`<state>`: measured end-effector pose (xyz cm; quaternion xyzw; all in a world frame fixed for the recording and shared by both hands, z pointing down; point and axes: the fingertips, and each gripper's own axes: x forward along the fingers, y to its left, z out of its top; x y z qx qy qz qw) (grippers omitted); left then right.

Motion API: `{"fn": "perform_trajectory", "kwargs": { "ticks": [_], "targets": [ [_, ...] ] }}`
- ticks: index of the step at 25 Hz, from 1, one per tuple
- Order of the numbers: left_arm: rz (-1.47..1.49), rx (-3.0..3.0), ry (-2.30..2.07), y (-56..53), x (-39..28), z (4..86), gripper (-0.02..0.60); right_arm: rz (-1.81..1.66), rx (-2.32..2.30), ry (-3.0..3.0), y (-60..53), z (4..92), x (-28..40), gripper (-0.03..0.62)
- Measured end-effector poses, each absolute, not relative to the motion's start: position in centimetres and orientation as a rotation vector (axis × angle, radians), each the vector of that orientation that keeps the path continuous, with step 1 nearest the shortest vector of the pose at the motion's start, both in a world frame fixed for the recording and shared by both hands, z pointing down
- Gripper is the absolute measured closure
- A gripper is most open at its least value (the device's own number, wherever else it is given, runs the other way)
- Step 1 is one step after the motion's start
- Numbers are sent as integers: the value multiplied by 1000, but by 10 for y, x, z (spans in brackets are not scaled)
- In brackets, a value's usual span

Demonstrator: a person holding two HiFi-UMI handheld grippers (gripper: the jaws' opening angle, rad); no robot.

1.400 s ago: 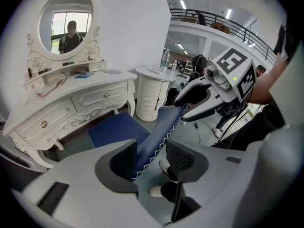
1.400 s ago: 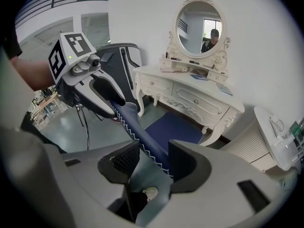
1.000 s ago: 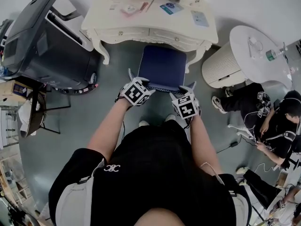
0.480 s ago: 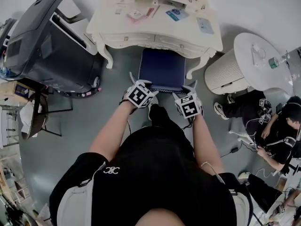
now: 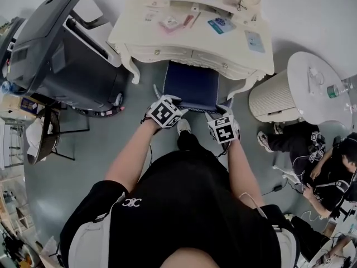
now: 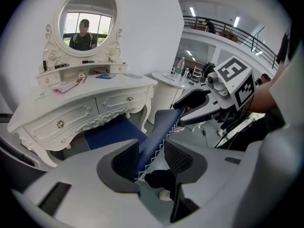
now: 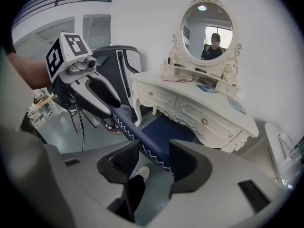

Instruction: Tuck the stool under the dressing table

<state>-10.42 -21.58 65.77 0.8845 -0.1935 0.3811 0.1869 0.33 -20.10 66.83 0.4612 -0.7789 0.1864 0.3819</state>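
Note:
The stool has a navy cushion with white zigzag trim and sits half under the white dressing table. My left gripper is shut on the near left edge of the cushion. Its jaws have just been closing, with the cushion edge between its pads. My right gripper is shut on the near right edge, where the trim runs between its pads. Each gripper view shows the other gripper on the same edge: the right gripper and the left gripper. The stool's legs are hidden.
A big black machine stands left of the table. A white ribbed round side table with a bottle stands to the right. A person sits on the floor at the right. My shoe is just behind the stool.
The stool has slid further under the dressing table. Both grippers have moved forward with it, still on its near edge, and the person holding them has stepped forward.

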Motion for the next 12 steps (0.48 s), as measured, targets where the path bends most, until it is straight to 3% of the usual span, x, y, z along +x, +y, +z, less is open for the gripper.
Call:
{"fn": "perform_trajectory", "kwargs": {
  "ticks": [12],
  "targets": [
    [1093,2494,-553,-293,-127,658,410,523,1160,-1982,-275,664,-22,388]
  ]
}}
